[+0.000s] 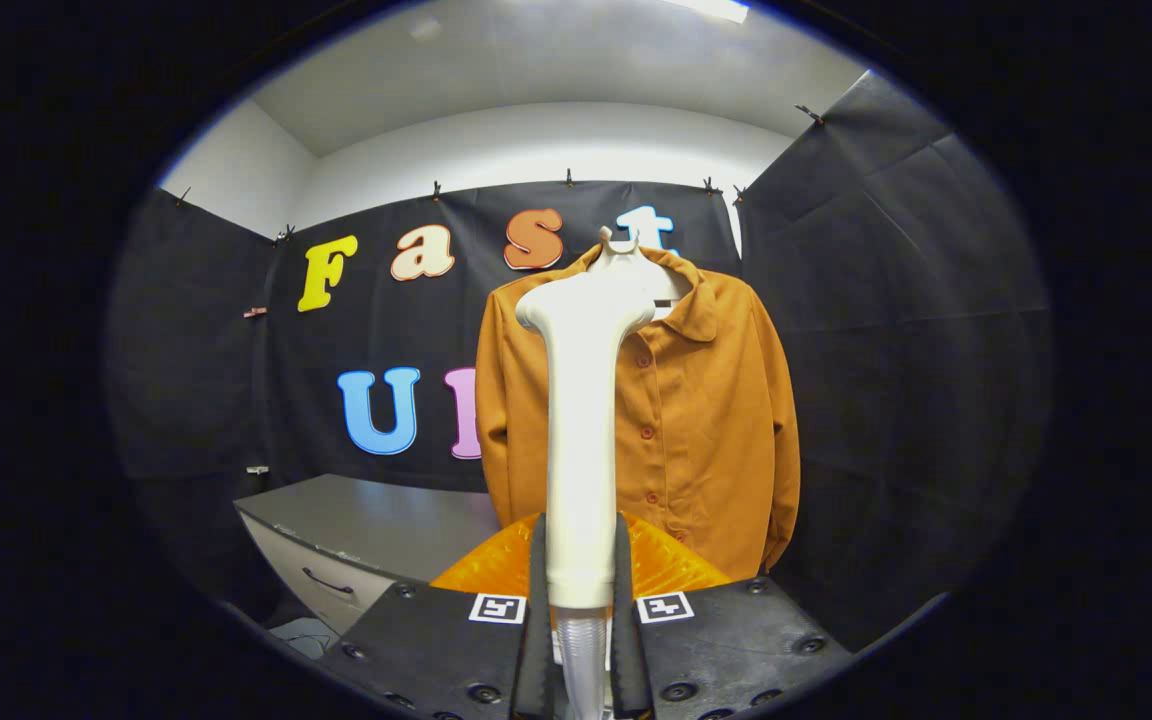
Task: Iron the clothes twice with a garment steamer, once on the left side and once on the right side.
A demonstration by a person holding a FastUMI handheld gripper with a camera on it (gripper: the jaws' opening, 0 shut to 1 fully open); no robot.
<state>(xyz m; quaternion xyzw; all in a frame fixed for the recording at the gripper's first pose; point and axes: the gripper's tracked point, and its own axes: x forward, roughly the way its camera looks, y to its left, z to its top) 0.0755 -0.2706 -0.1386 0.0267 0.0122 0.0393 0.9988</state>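
Note:
A white garment steamer stands upright between my fingers, its handle clamped by both of them and its head up near the shirt's collar. My gripper is shut on that handle. Beyond the steamer hangs an orange buttoned shirt on a white hanger, in front of the black cloth wall. The steamer's head covers the shirt's left chest; whether it touches the cloth I cannot tell. A clear hose end shows below the handle.
A grey cabinet with drawer handles stands low to the left of the shirt. Black cloth walls close in behind and to the right. An orange ribbed piece sits just behind my fingers.

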